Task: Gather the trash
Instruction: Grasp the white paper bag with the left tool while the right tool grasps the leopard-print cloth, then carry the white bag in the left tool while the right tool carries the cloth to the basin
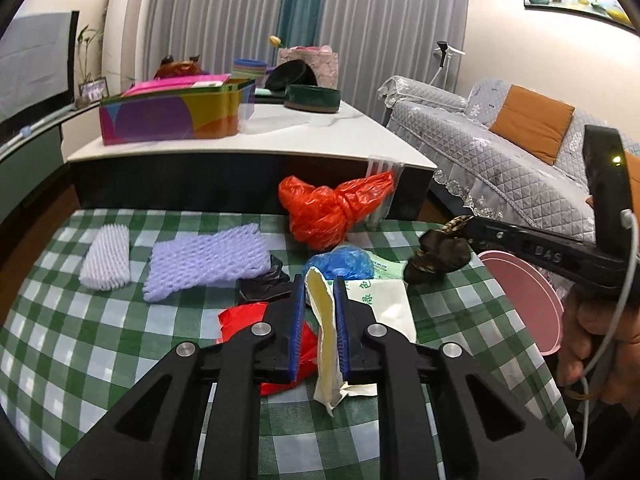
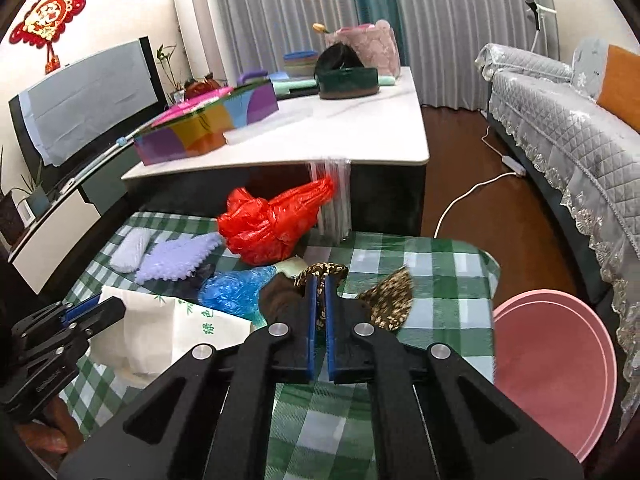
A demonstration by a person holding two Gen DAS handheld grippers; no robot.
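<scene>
My left gripper is shut on a white paper bag with green print and holds its edge up over the green checked tablecloth. My right gripper is shut on a brown leopard-print cloth and lifts it at the table's right side; it also shows in the left wrist view. Loose on the cloth lie an orange plastic bag, a blue plastic bag, a red bag, a black bag, and two foam nets.
A pink basin stands on the floor just right of the table, and also shows in the left wrist view. Behind is a white-topped table with a colourful box and a dark bowl. A grey sofa stands at right.
</scene>
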